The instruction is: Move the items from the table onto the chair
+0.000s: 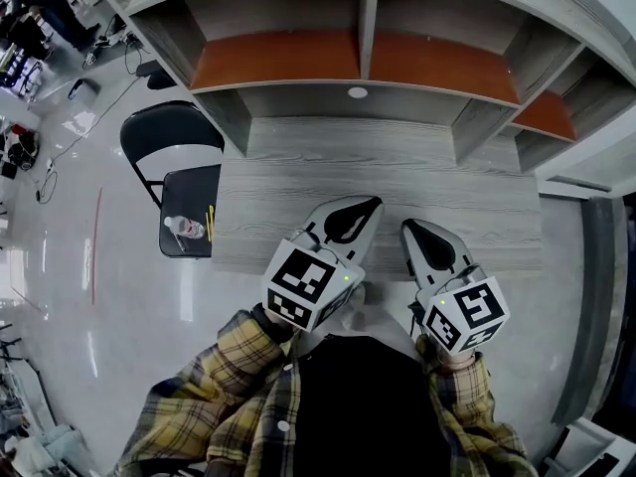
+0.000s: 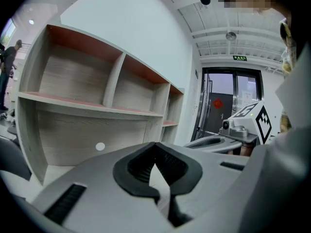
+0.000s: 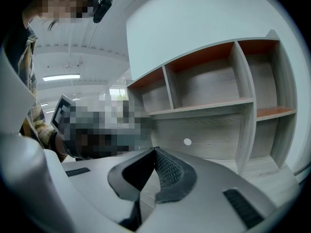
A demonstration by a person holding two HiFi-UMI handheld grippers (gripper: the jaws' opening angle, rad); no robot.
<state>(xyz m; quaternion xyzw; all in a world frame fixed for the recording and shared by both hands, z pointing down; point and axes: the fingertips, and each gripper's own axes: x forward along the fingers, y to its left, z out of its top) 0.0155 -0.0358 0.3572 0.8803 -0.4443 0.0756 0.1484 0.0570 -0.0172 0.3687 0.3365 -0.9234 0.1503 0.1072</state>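
Observation:
The grey wooden table (image 1: 397,172) bears no loose items that I can see. To its left stands a black folding chair (image 1: 195,191); on its seat lie a small clear bottle (image 1: 185,229) and a thin yellow stick (image 1: 210,222). My left gripper (image 1: 370,205) hangs over the table's front edge, shut and holding nothing. My right gripper (image 1: 409,227) is beside it, also shut and holding nothing. In the left gripper view the left gripper (image 2: 155,143) has its jaws together at the tips. The right gripper view shows the right gripper (image 3: 155,149) the same way.
A shelf unit (image 1: 363,58) with orange-lined compartments stands on the back of the table. Cables and gear lie on the glossy floor (image 1: 70,266) at the far left, with people beyond. A dark doorway (image 2: 226,101) shows in the left gripper view.

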